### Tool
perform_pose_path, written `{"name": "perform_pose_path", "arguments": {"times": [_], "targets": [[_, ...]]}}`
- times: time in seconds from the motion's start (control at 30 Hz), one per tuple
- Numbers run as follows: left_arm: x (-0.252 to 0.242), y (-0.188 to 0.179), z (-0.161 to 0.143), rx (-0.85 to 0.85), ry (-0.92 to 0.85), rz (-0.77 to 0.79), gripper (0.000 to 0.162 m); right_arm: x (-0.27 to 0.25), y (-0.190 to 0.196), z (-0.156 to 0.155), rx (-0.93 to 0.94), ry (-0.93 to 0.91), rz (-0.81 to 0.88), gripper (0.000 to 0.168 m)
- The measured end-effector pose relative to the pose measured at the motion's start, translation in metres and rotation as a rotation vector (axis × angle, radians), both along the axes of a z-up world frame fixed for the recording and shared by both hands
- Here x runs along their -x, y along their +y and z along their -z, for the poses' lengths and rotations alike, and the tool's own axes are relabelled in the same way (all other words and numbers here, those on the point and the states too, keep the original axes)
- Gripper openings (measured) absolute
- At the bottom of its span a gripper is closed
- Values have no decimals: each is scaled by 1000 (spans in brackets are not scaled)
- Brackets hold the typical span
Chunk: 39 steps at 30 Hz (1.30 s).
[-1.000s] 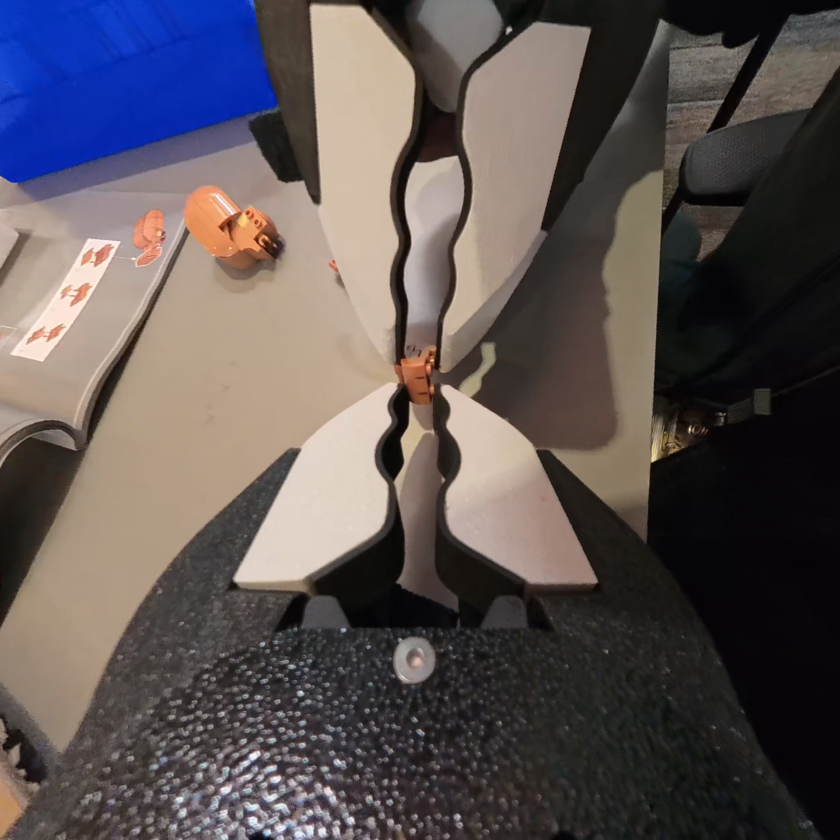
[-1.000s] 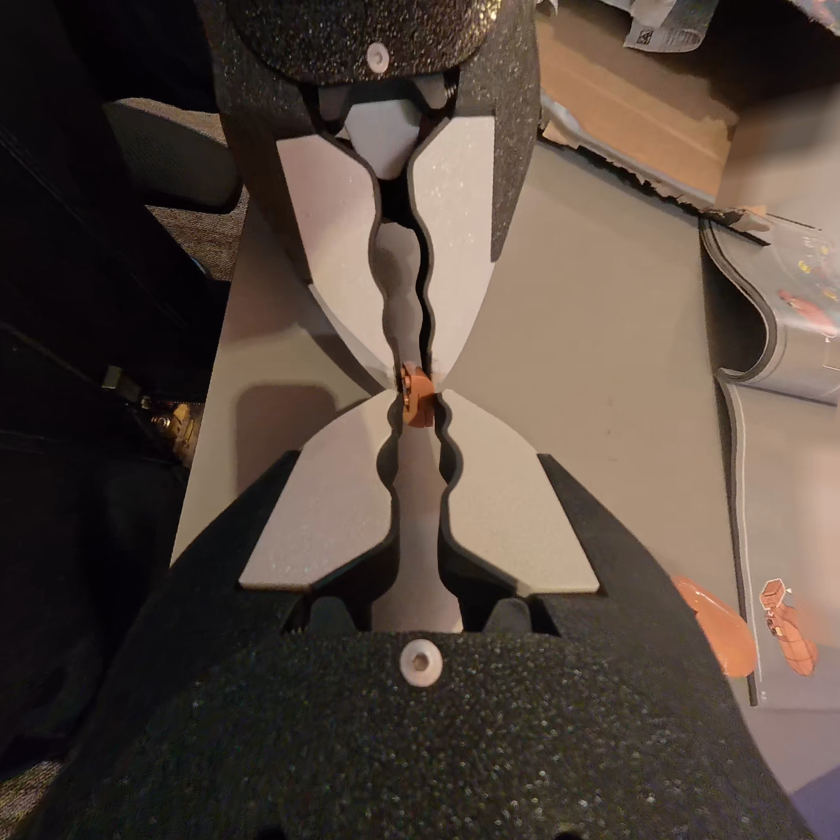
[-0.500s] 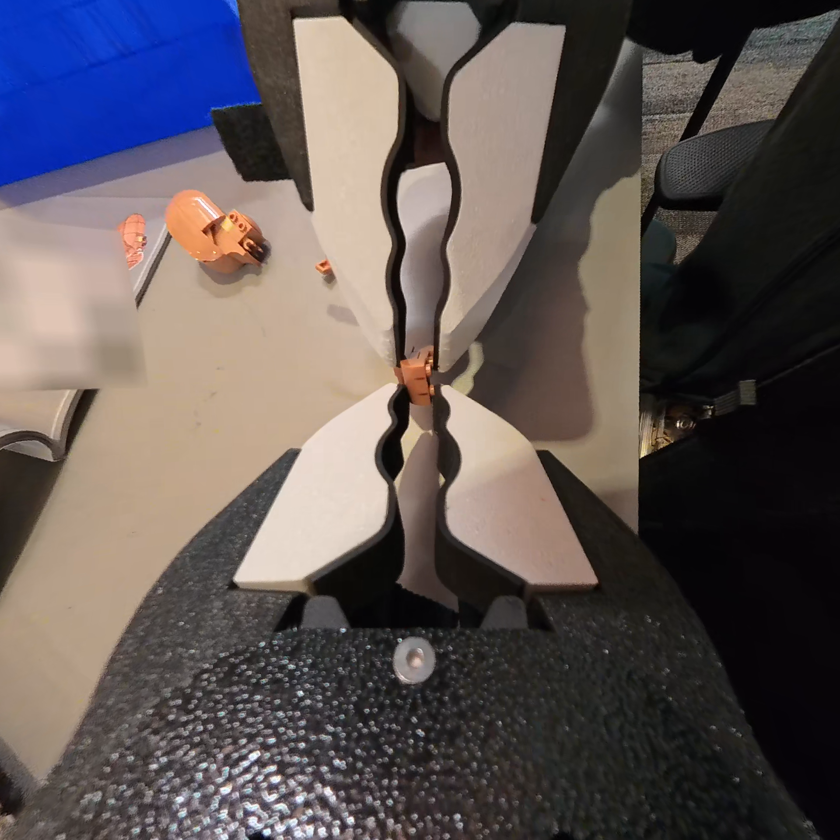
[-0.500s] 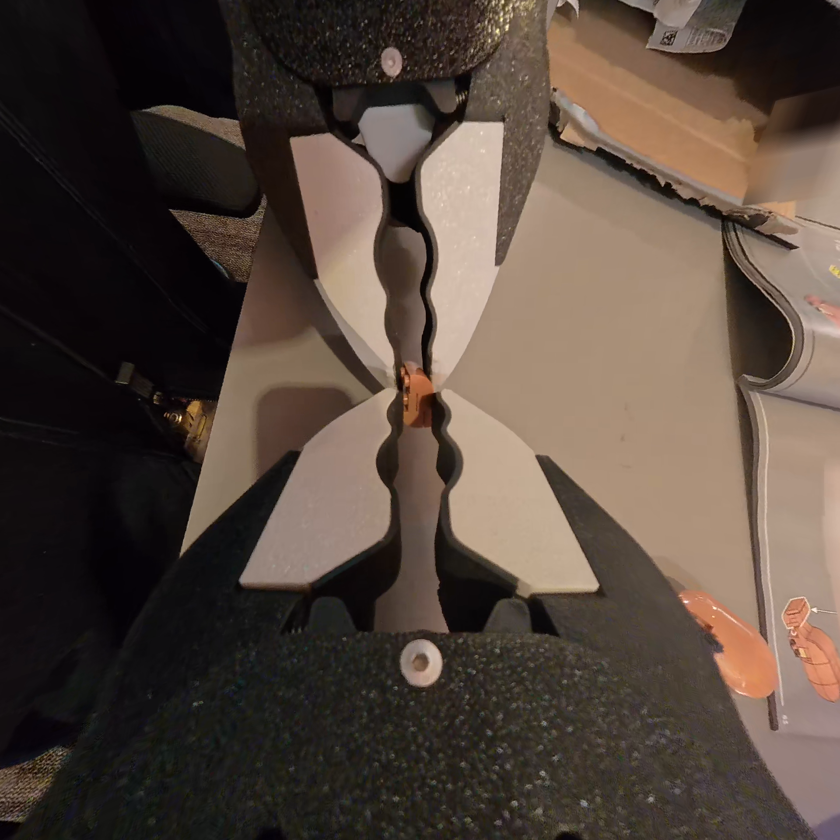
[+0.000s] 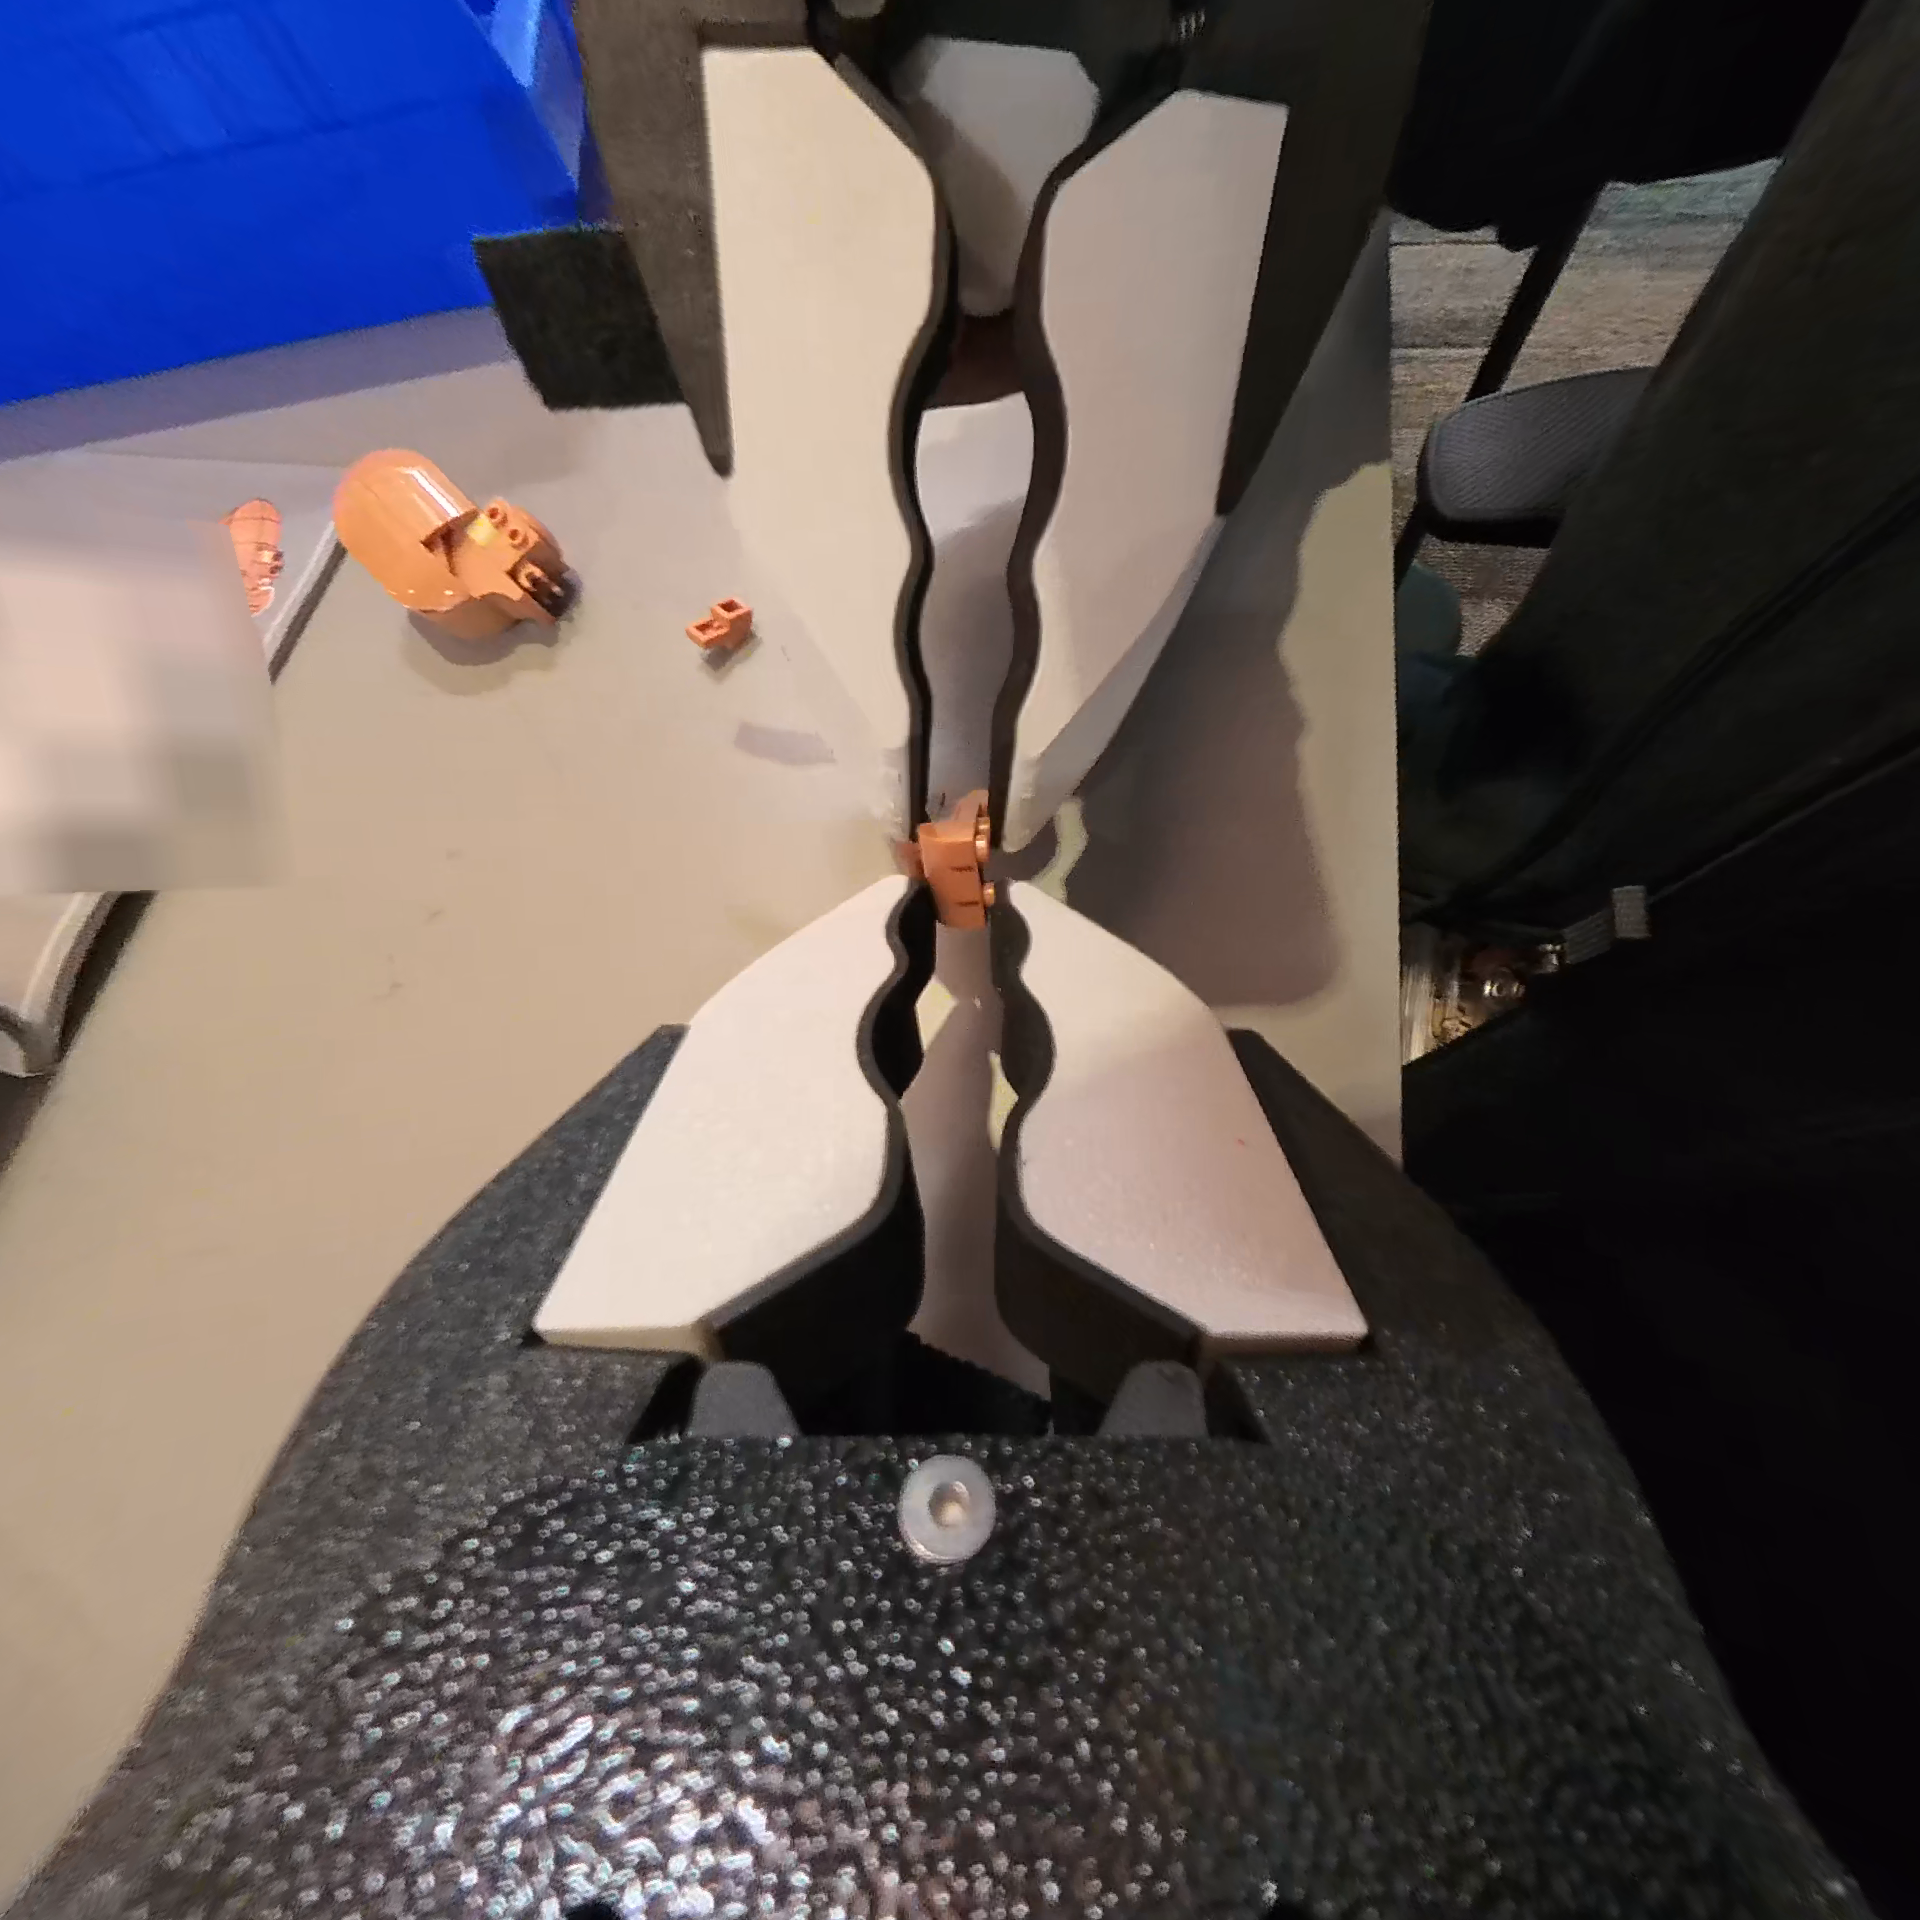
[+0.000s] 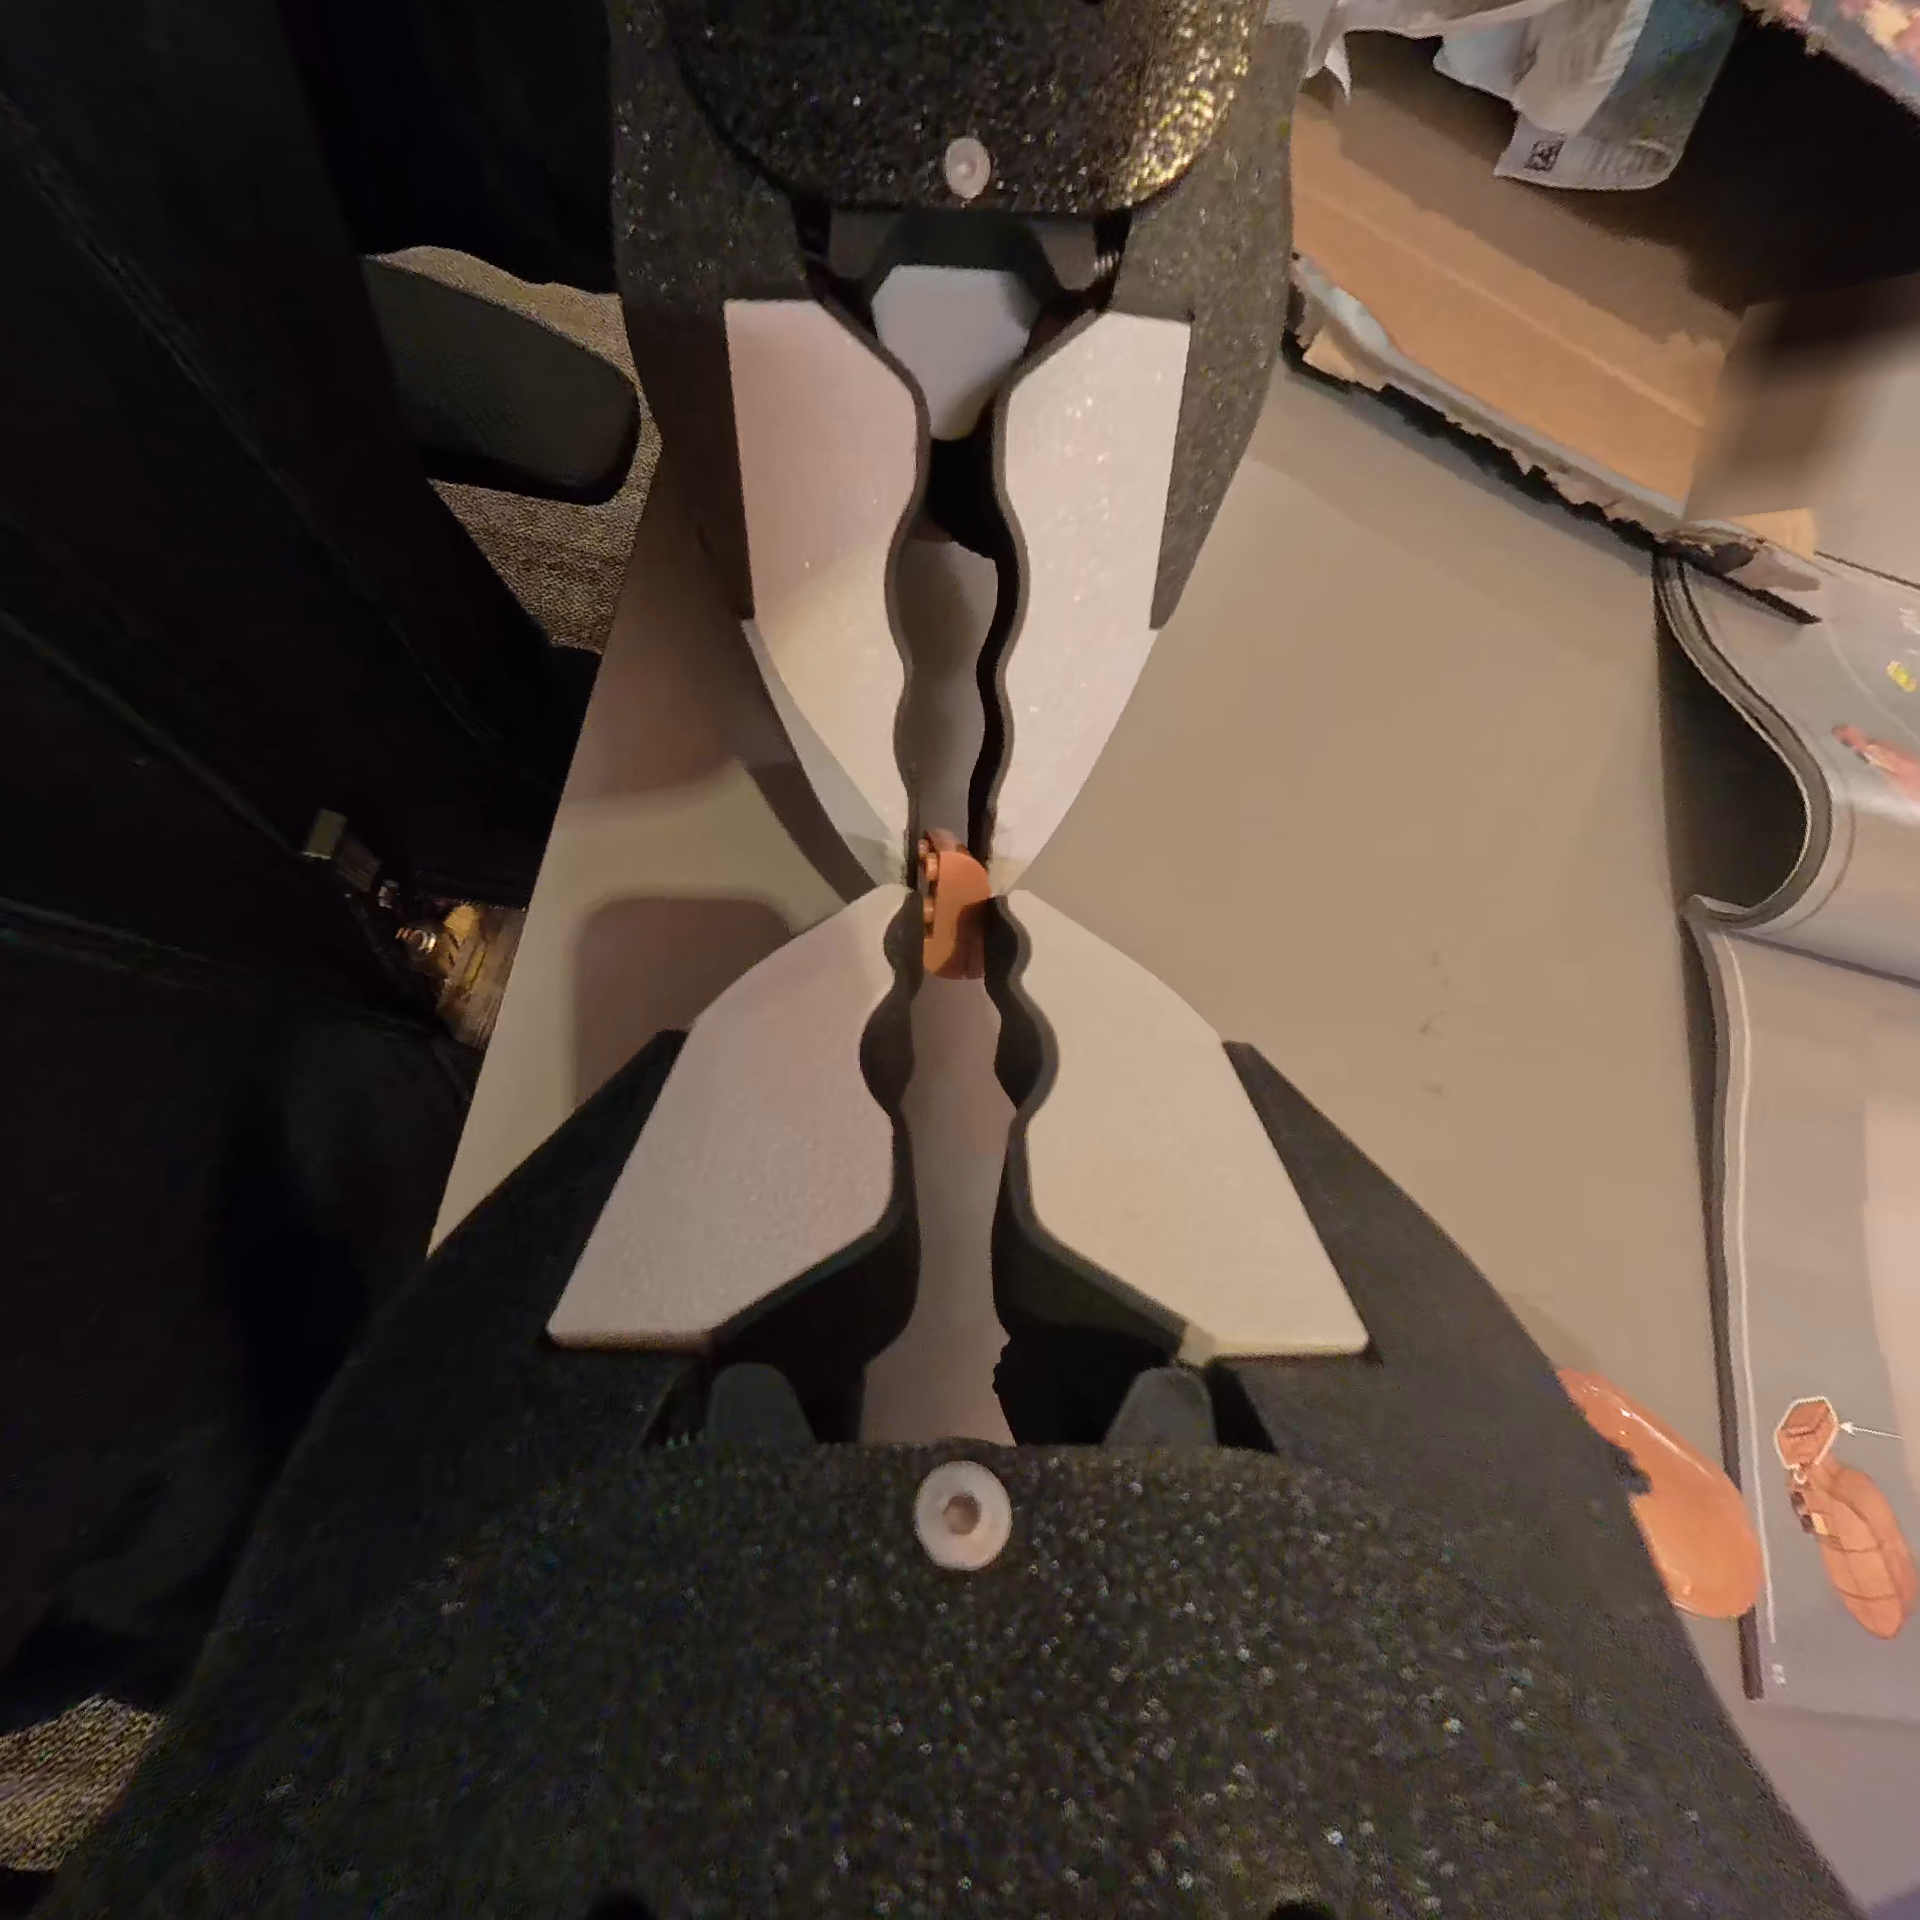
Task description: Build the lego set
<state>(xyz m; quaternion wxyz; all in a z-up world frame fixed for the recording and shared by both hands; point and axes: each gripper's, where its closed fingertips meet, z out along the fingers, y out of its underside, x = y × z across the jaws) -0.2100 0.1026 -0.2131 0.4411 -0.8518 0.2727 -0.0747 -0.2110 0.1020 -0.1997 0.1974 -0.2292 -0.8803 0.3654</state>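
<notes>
My left gripper (image 5: pixel 956 902) and my right gripper (image 5: pixel 951 816) meet tip to tip above the grey table (image 5: pixel 416 987). Both are shut on a small orange lego piece (image 5: pixel 957 868) pinched between the two pairs of fingertips. I cannot tell if it is one piece or two pressed together. In the right wrist view the same piece (image 6: pixel 951 914) sits between my right gripper (image 6: pixel 951 925) below and my left gripper (image 6: pixel 951 844) above. An orange domed lego assembly (image 5: pixel 436 561) lies on the table at the far left, also low right in the right wrist view (image 6: pixel 1673 1496).
A tiny orange bracket (image 5: pixel 720 625) lies near the domed assembly. An open instruction booklet (image 6: pixel 1829 1195) lies at the table's side. A blue bin (image 5: pixel 260 187) stands behind, a torn cardboard box (image 6: pixel 1507 312) at the far end. The table edge (image 5: pixel 1392 727) and a chair (image 5: pixel 1538 468) are close. Less than 4 cm separates the two grippers' tips. The orange domed lego assembly (image 5: pixel 436 561) is about 15 cm from both grippers' fingertips.
Both grippers stay shut tip to tip on the orange piece. The pair has drifted a little over the table, and the tiny bracket has come out from behind the right gripper.
</notes>
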Motion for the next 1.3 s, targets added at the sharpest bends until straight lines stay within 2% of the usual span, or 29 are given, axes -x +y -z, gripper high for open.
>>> {"name": "perform_pose_path", "arguments": {"times": [0.3,0.43,0.63,1.0,1.3], "targets": [[6,3,1,-24,-62,-42,11,6,3,1,17,33,59,12],[12,5,-5,-76,-116,-82,11,5,7,-6,86,40,99,27],[13,5,-26,-207,-213,-79,11,10,12,-17,235,63,186,21],[13,6,-30,-245,-203,-84,11,11,10,-25,274,106,199,12],[12,8,-24,-243,-116,-80,11,10,11,-19,229,115,200,15]]}}
